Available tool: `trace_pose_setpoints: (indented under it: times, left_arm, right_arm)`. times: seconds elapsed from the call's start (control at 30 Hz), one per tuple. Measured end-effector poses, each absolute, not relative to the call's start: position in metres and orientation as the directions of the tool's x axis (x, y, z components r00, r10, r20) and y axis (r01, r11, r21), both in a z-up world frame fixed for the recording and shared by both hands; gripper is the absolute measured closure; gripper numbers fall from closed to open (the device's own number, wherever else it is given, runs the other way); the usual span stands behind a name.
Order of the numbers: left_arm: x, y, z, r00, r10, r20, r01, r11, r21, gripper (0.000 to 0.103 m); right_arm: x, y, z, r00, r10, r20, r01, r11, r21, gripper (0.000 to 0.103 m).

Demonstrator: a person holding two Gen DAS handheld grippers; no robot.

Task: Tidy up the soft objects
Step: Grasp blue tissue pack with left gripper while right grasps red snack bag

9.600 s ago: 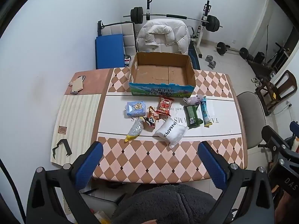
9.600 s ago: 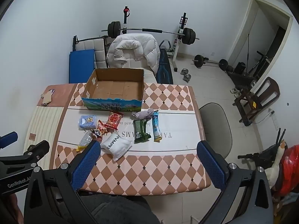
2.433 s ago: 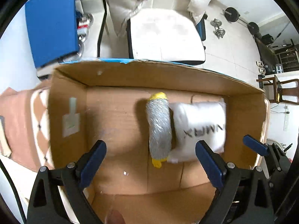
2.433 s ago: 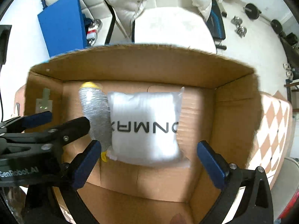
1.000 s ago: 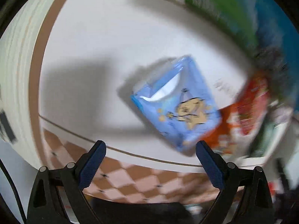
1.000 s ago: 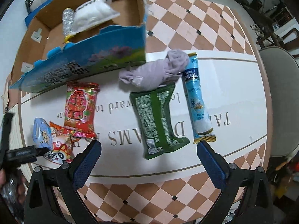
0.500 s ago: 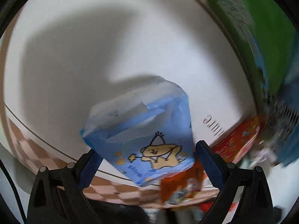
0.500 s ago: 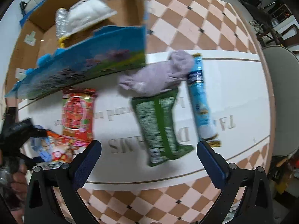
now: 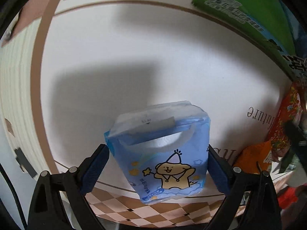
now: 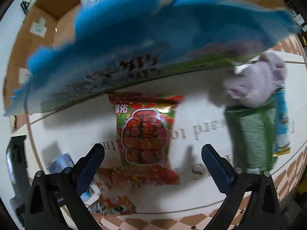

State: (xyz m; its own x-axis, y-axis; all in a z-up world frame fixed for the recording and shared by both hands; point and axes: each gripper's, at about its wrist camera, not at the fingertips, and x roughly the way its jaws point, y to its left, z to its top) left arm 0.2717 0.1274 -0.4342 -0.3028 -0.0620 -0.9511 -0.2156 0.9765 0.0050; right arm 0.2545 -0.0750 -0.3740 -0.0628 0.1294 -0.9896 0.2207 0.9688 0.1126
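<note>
Since the blue tissue pack (image 9: 161,159) with the cartoon bear sits squeezed between both pads, left gripper (image 9: 158,169) clearly clamped on it, just over the white tabletop (image 9: 107,53). Orange snack bag (image 9: 253,159) off to its right, green-and-blue cardboard box (image 9: 247,9) wall at the top. Over on the right gripper (image 10: 153,160): spread wide, holding nothing, hovering above the red snack bag (image 10: 145,134) lying flat in front of the box. Purple cloth (image 10: 257,80), green packet (image 10: 253,134) and blue tube packet (image 10: 282,126) further right, all pretty blurry.
</note>
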Motion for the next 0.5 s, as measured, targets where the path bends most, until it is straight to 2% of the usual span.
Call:
trace_pose_setpoints:
  times: [0.1, 0.13, 0.2, 0.3, 0.43, 0.5]
  left_arm:
    - [0.270, 0.126, -0.436, -0.300, -0.072, -0.951, -0.224, 0.975, -0.004, 0.005]
    - [0.269, 0.124, -0.436, -0.298, -0.072, -0.952, -0.220, 0.975, -0.005, 0.005]
    - [0.265, 0.117, -0.437, -0.288, -0.068, -0.955, -0.197, 0.980, -0.010, 0.007]
    - [0.262, 0.096, -0.433, -0.260, -0.036, -0.965, -0.120, 0.993, -0.005, 0.016]
    - [0.260, 0.064, -0.429, -0.222, 0.046, -0.974, 0.007, 0.999, 0.046, 0.017]
    - [0.256, 0.053, -0.429, -0.218, 0.050, -0.975, 0.014, 0.999, 0.048, 0.017]
  right_arm:
    - [0.248, -0.066, -0.386, -0.107, 0.100, -0.989, 0.158, 0.984, 0.082, 0.040]
    - [0.244, -0.066, -0.386, -0.109, 0.096, -0.989, 0.140, 0.987, 0.081, 0.047]
    - [0.232, -0.066, -0.384, -0.113, 0.054, -0.992, 0.089, 0.995, 0.044, 0.047]
    - [0.208, -0.075, -0.379, -0.123, 0.002, -0.992, 0.022, 1.000, 0.000, 0.048]
    - [0.175, -0.088, -0.381, -0.178, 0.002, -0.984, -0.002, 1.000, 0.002, 0.048]
    - [0.166, -0.096, -0.382, -0.191, 0.033, -0.981, 0.039, 0.999, 0.026, 0.048]
